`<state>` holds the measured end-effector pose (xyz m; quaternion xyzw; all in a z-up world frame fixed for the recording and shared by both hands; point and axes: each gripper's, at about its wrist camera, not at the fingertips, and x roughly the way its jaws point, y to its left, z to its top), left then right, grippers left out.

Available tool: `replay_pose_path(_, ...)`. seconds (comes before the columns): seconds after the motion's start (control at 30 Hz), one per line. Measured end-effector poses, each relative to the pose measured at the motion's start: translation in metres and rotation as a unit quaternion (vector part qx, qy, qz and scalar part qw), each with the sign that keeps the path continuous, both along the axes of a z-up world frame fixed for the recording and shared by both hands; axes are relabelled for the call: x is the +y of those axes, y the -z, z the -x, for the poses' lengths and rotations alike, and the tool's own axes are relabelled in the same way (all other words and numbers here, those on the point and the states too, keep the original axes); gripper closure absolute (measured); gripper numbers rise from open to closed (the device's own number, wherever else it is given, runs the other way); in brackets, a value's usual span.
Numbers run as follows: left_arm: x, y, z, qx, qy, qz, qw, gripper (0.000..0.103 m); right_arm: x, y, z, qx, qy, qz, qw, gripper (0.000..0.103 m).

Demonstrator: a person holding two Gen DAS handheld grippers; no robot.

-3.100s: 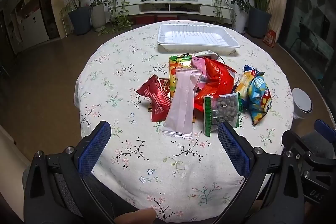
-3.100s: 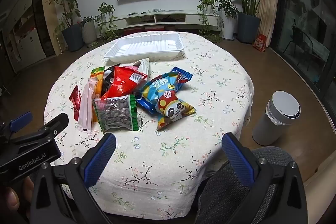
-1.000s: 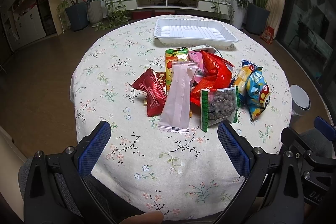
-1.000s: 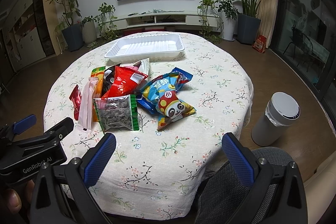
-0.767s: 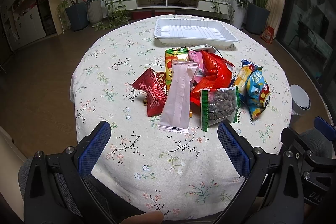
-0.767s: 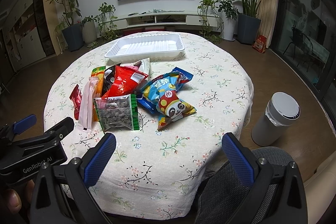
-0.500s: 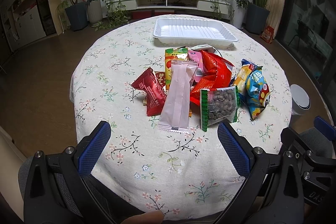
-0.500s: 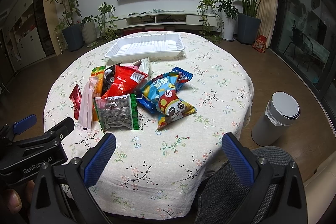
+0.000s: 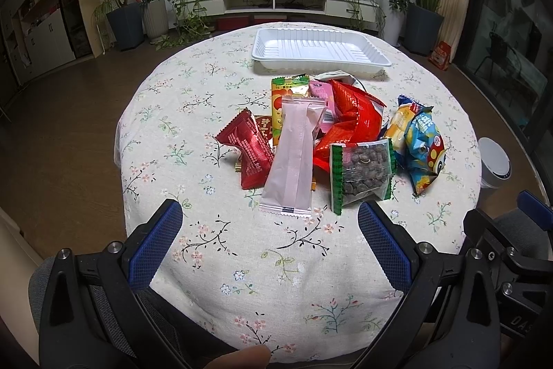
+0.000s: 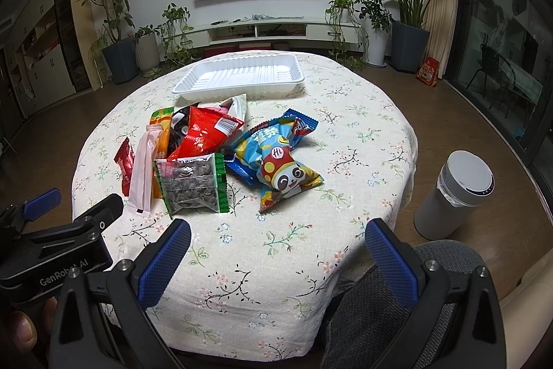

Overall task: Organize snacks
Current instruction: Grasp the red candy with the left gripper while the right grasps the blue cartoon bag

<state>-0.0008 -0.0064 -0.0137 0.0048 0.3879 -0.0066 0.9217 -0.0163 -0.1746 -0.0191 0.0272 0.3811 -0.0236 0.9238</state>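
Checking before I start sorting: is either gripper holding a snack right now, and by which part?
Nothing is held. The left gripper and right gripper are both open above the near table edge, short of the snack pile.

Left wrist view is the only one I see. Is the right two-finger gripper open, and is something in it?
Observer: The right two-finger gripper is open, with nothing between its blue pads.
Operator: What is printed on the blue puffy snack bag?
Observer: The blue puffy snack bag shows a panda face with a red hat.
Operator: Where does the white cylindrical bin stand?
Observer: The white cylindrical bin stands on the wooden floor, apart from the table.
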Motion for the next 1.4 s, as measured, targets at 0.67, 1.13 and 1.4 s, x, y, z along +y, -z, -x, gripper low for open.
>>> replay_pose_path(0.67,0.059,0.043,-0.023,0.085,0.050,0.073,0.9925,0.000,-0.038,-0.002,-0.013,-0.037,-0.007,-0.048,0.998,0.000)
replay_pose_path(1.13,0.068,0.034,-0.112,0.104,0.043,0.149,0.9823,0.003,-0.056,0.003,-0.079,0.003,-0.014,-0.089,0.996,0.011)
replay_pose_path(1.4,0.070,0.050,-0.132,0.121,0.038,0.142,0.9817,0.031,-0.046,0.011,-0.108,0.039,-0.034,-0.101,0.994,0.016)
